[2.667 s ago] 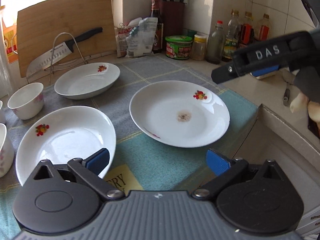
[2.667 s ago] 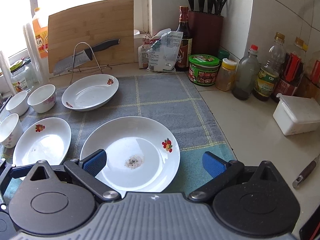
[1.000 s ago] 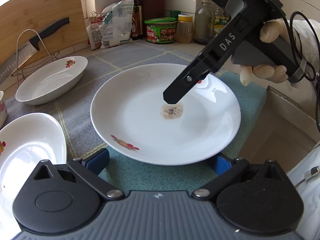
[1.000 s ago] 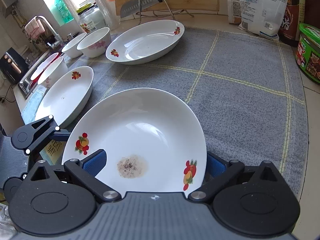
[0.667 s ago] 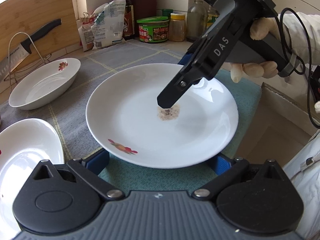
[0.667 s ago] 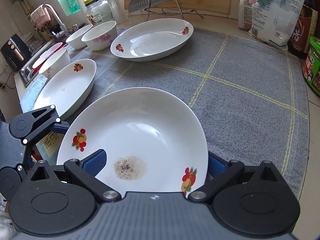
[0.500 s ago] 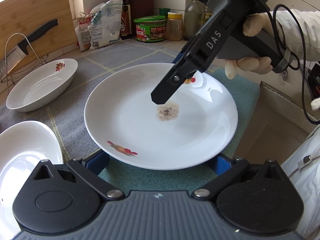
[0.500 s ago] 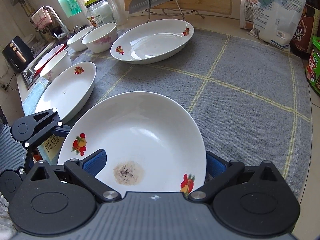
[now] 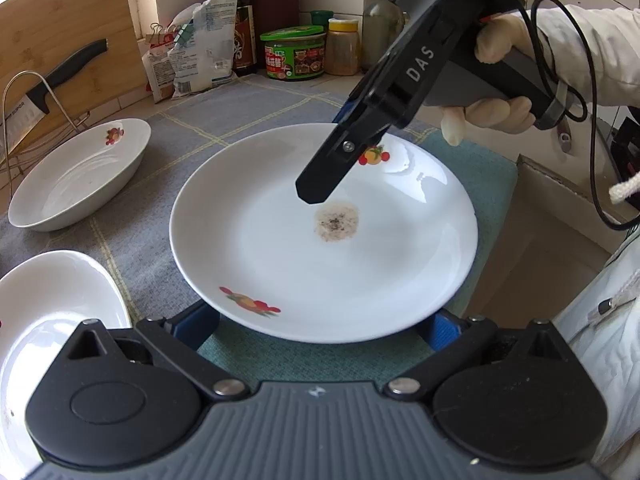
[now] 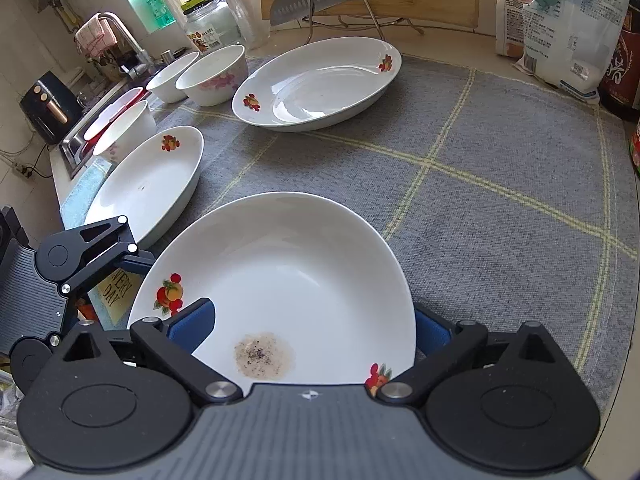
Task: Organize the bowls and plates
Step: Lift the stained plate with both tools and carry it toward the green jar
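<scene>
flanking the round white ceramic plate with fruit motifs (image 9: 280, 256), both grippers' fingers stay spread: left gripper (image 9: 320, 324) at its 6 o'clock rim, right gripper (image 10: 312, 324) opposite, on the grey checked mat (image 10: 500, 168).

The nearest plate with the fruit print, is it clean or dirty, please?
Dirty: the plate has a brownish speckled stain near its centre.

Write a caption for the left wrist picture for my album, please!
Two open grippers close in on a stained white plate lying on the counter mat.

Bare mat (image 10: 500, 184) beyond soiled plate (image 10: 296, 280)
</scene>
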Motion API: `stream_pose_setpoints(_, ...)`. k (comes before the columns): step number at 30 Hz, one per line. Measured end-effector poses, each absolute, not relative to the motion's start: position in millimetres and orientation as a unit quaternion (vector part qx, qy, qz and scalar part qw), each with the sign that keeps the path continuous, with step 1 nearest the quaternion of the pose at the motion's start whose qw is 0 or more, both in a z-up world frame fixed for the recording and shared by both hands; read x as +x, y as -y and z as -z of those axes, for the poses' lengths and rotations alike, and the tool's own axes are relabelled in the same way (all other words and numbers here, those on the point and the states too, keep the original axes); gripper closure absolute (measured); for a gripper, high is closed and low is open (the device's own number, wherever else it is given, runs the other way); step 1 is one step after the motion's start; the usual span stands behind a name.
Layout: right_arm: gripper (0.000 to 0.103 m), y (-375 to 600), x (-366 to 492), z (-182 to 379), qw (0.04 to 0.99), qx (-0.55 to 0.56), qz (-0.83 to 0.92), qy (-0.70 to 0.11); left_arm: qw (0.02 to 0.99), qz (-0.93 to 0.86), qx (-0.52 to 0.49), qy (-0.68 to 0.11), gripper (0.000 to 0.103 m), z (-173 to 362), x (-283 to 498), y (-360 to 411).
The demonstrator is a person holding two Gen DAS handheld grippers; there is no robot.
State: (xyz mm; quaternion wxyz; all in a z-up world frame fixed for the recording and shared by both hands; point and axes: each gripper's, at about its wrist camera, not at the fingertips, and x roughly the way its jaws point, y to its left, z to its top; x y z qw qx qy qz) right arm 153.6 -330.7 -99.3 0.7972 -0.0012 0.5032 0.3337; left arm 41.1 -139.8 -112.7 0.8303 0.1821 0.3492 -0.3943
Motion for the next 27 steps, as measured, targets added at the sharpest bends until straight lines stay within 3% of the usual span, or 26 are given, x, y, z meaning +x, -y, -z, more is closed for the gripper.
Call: stream_pose_setpoints(27,0.004,360,168,81,0.814,-0.001,-0.315,-0.489,0.826,0.398,0.206,-0.341,0.006,98,61,168)
